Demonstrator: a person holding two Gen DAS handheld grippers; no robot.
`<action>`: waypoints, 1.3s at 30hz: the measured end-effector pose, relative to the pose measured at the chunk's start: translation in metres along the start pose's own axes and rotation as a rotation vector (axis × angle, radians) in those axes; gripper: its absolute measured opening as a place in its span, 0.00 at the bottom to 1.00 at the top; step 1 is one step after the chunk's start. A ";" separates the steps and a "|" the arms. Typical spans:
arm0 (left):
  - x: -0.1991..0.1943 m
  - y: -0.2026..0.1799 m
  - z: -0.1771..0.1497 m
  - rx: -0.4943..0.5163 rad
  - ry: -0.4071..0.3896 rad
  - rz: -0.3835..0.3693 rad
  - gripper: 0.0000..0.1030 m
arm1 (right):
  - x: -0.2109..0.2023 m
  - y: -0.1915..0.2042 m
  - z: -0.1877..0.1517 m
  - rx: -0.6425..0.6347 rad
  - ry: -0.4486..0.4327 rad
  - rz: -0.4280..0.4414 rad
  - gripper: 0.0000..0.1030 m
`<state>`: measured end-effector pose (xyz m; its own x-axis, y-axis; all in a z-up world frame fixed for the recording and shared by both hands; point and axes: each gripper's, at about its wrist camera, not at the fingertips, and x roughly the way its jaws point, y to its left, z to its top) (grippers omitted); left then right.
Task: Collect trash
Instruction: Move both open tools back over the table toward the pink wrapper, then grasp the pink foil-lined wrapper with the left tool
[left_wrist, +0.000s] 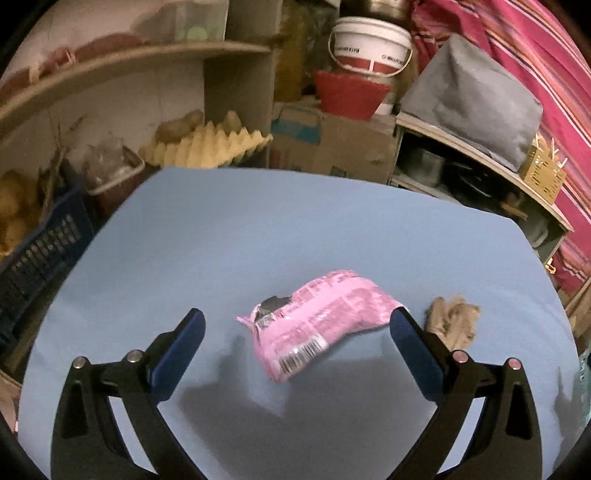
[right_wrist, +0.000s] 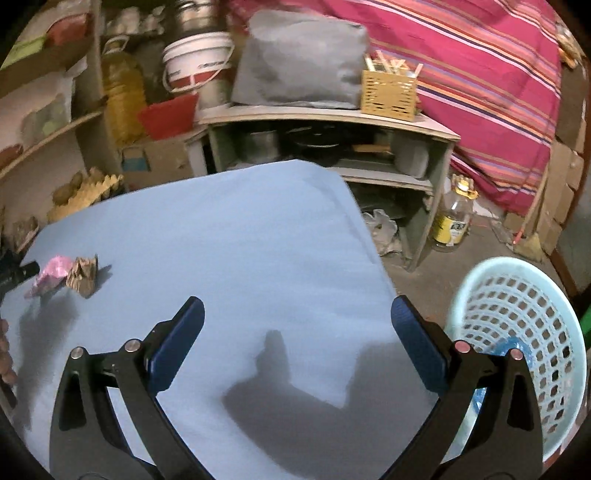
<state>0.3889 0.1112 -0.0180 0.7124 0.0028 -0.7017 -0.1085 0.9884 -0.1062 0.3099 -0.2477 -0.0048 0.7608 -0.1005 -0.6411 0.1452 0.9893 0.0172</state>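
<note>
1. Left gripper (left_wrist: 297, 321) jaws wide, nothing gripped; pink wrapper (left_wrist: 316, 323) lies on the table between and just past the fingertips.
2. Right gripper (right_wrist: 297, 310) also wide, empty, over bare blue table (right_wrist: 221, 229).
3. Crumpled brown paper (left_wrist: 452, 321) sits just beside the wrapper.
4. Light blue basket (right_wrist: 517, 306) stands off the table's right edge; contents unclear.
5. Cluttered shelves (left_wrist: 122, 66), white bucket (left_wrist: 371, 44), striped cloth (right_wrist: 480, 74) behind.
6. Edges blurred, dim.
</note>
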 end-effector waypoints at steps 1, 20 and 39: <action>0.003 0.001 0.001 -0.003 0.002 -0.007 0.95 | 0.004 0.007 -0.001 -0.019 0.005 0.001 0.96; 0.019 -0.003 -0.005 0.078 0.078 -0.062 0.34 | 0.030 0.082 -0.008 -0.188 0.028 0.029 0.96; -0.043 0.095 0.003 -0.053 0.028 -0.075 0.08 | 0.017 0.131 -0.012 -0.220 0.042 0.102 0.96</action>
<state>0.3495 0.2055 0.0041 0.7003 -0.0761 -0.7097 -0.0925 0.9762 -0.1959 0.3349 -0.1181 -0.0226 0.7366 0.0008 -0.6764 -0.0757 0.9938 -0.0813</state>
